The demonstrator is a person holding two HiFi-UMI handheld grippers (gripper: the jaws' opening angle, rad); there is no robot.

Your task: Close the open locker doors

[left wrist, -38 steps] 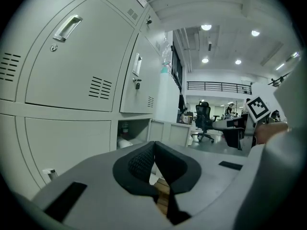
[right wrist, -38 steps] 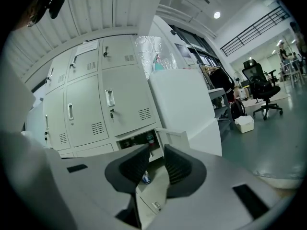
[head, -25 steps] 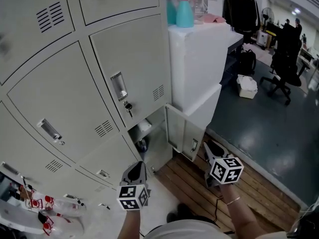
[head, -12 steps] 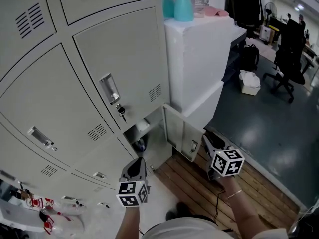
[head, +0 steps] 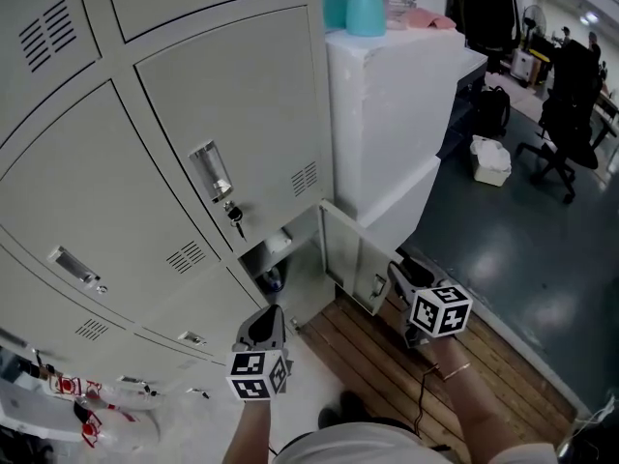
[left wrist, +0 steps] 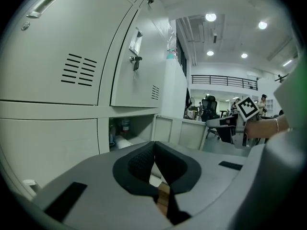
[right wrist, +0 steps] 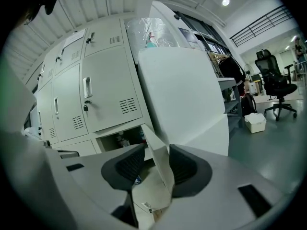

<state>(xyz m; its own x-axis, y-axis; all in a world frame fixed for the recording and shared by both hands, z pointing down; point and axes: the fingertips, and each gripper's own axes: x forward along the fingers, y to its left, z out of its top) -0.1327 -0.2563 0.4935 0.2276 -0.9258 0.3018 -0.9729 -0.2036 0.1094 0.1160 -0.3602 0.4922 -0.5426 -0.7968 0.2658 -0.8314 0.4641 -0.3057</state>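
Grey sheet-metal bottom locker door [head: 348, 254]: swung open; we see its upright free edge.
Right gripper [head: 404, 276]: nearer; jaws just opened wide, straddling that edge, not pinching.
Left gripper [head: 264, 325]: jaws together, empty.

- Swung out edge-on from the lockers: open pale-grey metal locker door [head: 353, 259], barring sideways passage.
- At its 1 o'clock, close behind: tall white foam block stack [head: 387, 114], narrow gap only.
- At 9 o'clock: open bottom compartment [head: 290, 259], partly cluttered.
- At 6 o'clock: free room above brown wooden slat floor [head: 372, 361].
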